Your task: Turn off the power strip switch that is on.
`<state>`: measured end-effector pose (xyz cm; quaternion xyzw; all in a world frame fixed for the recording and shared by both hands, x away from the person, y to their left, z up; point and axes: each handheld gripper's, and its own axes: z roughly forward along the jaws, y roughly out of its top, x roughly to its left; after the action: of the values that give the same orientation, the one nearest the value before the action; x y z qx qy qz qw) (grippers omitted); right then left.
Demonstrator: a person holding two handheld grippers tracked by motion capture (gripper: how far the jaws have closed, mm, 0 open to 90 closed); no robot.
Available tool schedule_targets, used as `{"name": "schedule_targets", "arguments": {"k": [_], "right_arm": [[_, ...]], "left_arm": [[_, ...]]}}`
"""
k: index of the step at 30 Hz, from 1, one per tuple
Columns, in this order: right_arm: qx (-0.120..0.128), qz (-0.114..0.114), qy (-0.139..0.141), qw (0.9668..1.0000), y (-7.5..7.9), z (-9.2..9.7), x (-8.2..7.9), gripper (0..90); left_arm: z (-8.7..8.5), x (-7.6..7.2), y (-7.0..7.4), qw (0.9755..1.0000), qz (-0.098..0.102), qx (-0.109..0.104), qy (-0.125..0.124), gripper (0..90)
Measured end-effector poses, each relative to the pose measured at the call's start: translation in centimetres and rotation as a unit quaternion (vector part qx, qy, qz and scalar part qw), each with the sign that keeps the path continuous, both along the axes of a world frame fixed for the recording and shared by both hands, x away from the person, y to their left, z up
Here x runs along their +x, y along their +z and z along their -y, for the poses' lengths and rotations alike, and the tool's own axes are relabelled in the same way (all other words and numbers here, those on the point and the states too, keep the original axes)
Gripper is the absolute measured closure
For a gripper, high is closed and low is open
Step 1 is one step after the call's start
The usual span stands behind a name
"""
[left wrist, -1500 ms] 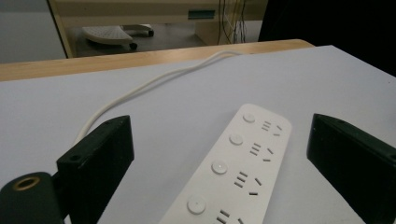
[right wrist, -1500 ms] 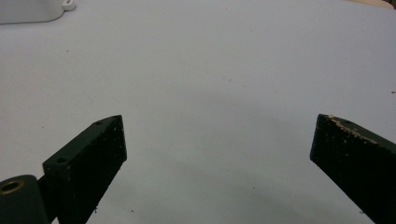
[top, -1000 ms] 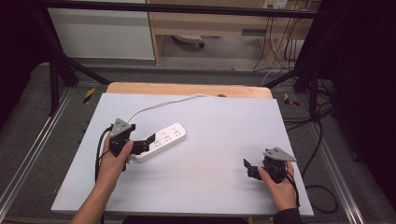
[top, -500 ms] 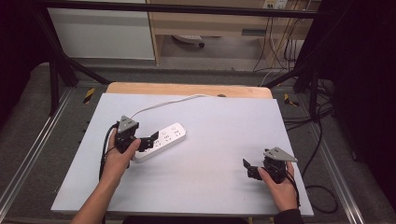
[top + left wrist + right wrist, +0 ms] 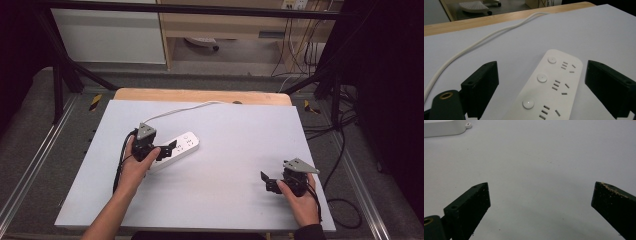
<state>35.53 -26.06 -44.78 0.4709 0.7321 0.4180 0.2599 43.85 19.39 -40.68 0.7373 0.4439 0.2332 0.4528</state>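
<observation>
A white power strip (image 5: 182, 145) lies slanted on the left half of the table, its white cable (image 5: 175, 111) running toward the far edge. My left gripper (image 5: 168, 149) is open, one jaw on each side of the strip's near end and neither touching it. In the left gripper view the power strip (image 5: 549, 85) shows three round buttons and socket slots between the spread jaws of the left gripper (image 5: 541, 65), with the cable (image 5: 481, 41) curving off to the left. My right gripper (image 5: 266, 182) rests open near the front right, with nothing between its jaws.
The table is a pale sheet (image 5: 235, 125) with a wooden strip (image 5: 200, 95) along its far edge. In the right gripper view the open right gripper (image 5: 541, 186) faces bare sheet, with an end of the power strip (image 5: 441, 128) at the top left. Metal rails and loose cables flank the table.
My left gripper has slid right along the table, so its open jaws now straddle the power strip's near end. The right gripper has stayed put.
</observation>
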Motion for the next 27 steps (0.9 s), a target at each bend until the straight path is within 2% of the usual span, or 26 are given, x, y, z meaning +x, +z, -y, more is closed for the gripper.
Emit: {"name": "schedule_targets", "arguments": {"k": [2,7,11,15,19,21,27], "right_arm": [[0.001,0.0,0.002,1.0,0.1,-0.1,0.0,2.5],[-0.003,-0.003,0.006,1.0,0.0,-0.4,0.1,2.6],[-0.005,-0.005,0.01,0.9999,-0.1,-0.3,0.1,2.6],[-0.005,-0.004,0.008,0.9999,-0.1,-0.2,0.0,2.7],[-0.006,-0.004,0.01,0.9999,0.0,-0.4,0.1,2.6],[-0.006,-0.007,0.009,0.9999,0.0,-0.5,0.1,2.6],[-0.011,-0.01,0.012,0.9998,-0.2,-0.4,0.1,2.6]], "left_arm": [[-0.1,0.2,-0.2,1.0,-0.004,-0.003,0.005,12.7],[-0.3,0.5,-0.6,0.9998,-0.017,0.005,0.009,15.4],[-0.2,0.5,-0.6,0.9998,-0.017,0.011,0.005,20.2],[-0.4,0.5,-0.7,0.9997,-0.024,0.009,0.006,28.9],[-0.6,0.3,-1.0,0.9998,-0.019,0.007,0.006,44.2],[-0.8,0.2,-1.1,0.9997,-0.025,0.006,0.004,49.1],[-0.7,0.0,-1.0,0.9996,-0.026,0.0,-0.016,64.2]]}}
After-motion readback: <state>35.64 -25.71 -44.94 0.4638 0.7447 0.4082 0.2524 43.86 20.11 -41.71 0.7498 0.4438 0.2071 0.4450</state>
